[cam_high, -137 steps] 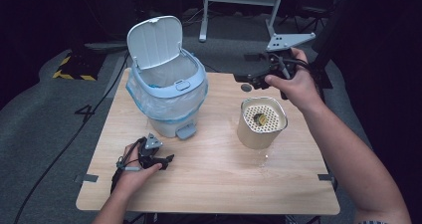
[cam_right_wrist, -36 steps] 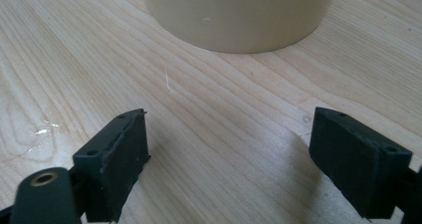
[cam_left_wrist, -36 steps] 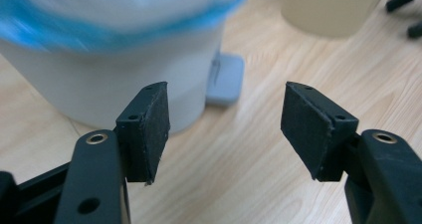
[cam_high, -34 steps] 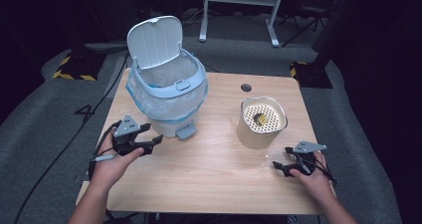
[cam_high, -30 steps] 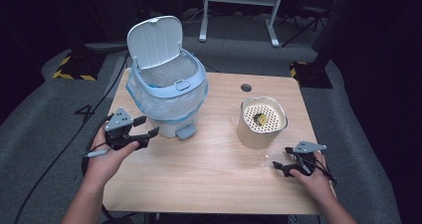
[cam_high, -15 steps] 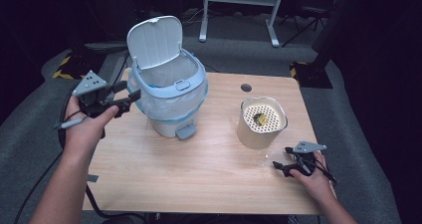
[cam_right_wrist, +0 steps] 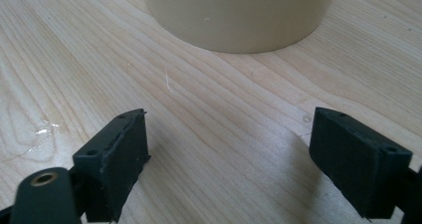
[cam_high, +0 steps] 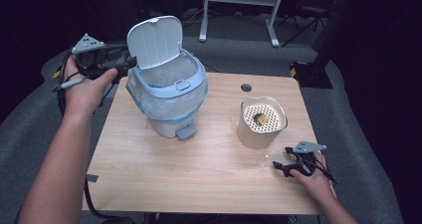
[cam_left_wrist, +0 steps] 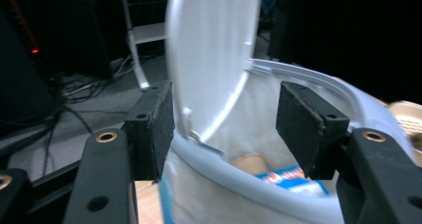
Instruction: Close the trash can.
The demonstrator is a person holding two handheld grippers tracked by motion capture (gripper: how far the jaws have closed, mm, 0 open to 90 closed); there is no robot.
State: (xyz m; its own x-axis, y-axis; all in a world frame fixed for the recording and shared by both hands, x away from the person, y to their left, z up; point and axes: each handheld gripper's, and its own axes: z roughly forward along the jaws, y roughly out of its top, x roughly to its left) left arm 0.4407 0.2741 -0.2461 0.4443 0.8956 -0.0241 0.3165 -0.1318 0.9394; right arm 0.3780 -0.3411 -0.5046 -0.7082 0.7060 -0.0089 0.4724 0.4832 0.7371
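Left gripper [cam_high: 130,60] jaws wide apart, empty, at bin lid's [cam_high: 155,41] 9 o'clock edge; right gripper [cam_high: 279,165] agape on table [cam_high: 199,174].

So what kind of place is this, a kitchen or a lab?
Probably a lab or recording studio, not a kitchen: a bare wooden table on grey carpet, dark surroundings, loose cables on the floor, and a metal stand behind.
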